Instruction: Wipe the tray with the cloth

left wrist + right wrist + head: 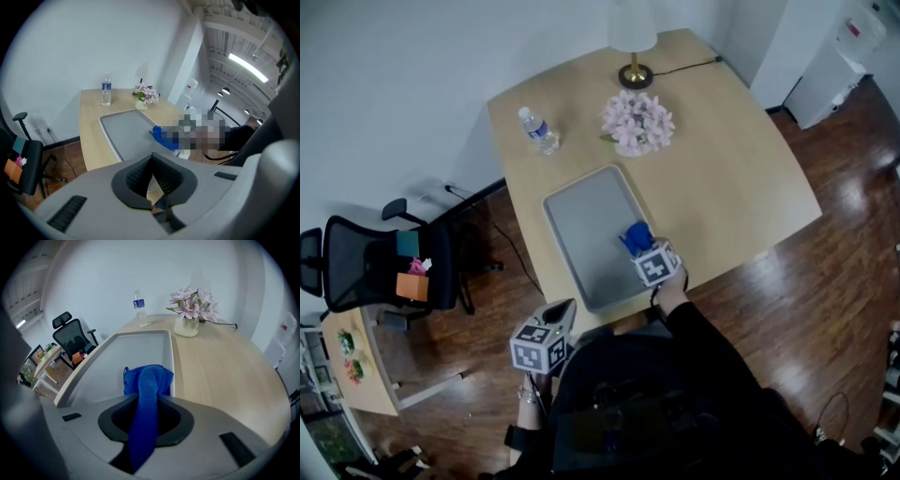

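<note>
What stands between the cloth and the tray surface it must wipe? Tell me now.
Nothing visible. The right gripper has its jaws pinched on the cloth, which is already at the tray's right rim, and the tray's surface is bare. The bottle and flowers stand on the table beyond its far end.

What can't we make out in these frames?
Head view: lamp shade cut by top edge.
Left gripper view: blur patch covers right gripper; only cloth shows.
Right gripper view: cloth hides tray beneath; contact unclear.
Label on water bottle: too small in every view.
</note>
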